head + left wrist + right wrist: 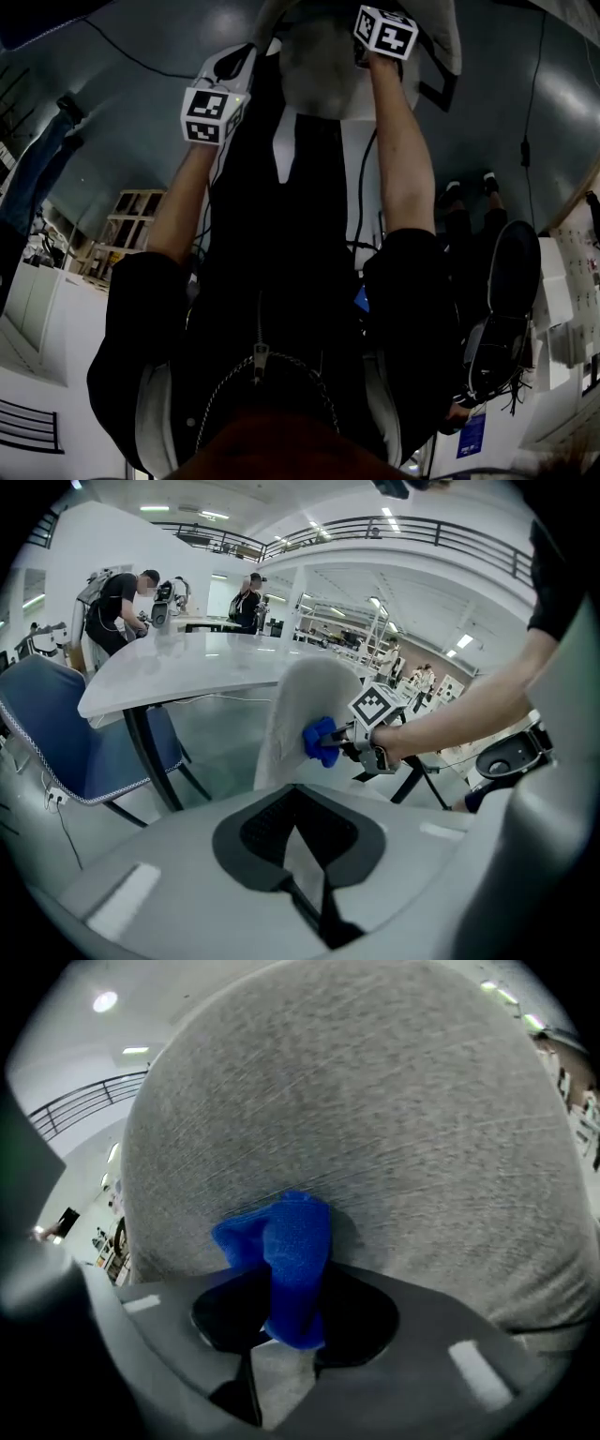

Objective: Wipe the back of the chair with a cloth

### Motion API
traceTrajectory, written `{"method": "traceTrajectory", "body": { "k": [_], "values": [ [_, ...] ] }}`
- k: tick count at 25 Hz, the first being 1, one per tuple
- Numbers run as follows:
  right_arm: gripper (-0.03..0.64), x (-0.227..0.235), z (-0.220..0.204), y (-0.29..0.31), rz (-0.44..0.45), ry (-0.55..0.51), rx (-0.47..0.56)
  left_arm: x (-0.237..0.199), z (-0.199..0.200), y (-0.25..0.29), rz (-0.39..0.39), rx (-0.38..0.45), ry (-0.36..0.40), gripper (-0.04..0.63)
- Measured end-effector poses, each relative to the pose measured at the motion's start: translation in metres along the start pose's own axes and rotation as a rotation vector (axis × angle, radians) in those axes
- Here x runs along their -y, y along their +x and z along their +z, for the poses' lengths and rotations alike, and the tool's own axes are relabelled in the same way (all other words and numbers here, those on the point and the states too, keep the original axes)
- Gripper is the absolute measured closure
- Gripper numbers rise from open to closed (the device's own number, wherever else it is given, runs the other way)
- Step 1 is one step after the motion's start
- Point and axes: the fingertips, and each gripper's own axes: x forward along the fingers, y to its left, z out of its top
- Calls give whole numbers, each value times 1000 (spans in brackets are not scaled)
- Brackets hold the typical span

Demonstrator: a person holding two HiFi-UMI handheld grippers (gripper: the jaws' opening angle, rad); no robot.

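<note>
Cloth (277, 1241) pinched in right gripper (286, 1309) fingers, pressed on chair back (394, 1119) straight ahead; left gripper (298, 819) fingers closed, empty, farther off.

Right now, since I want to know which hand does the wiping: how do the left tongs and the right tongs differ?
The right tongs are shut on a blue cloth; the left tongs are closed with nothing in them. The right tongs press the cloth against the grey chair back; the left tongs stand clear of it. Both face that chair back.
</note>
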Motion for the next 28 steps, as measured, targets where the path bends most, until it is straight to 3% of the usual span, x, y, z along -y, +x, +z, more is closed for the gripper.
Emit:
{"method": "traceTrajectory", "body": {
  "k": [5, 13, 22, 28],
  "values": [
    [485, 36, 2, -15, -62, 122, 46, 10, 4, 8, -21, -6, 18, 586],
    [485, 73, -3, -37, -138, 174, 94, 33, 9, 29, -64, -18, 51, 586],
    [485, 109, -19, -63, -270, 333, 164, 45, 17, 40, -107, -28, 88, 586],
    [485, 127, -33, -79, -343, 385, 167, 46, 19, 44, -122, -30, 108, 586]
  ]
}}
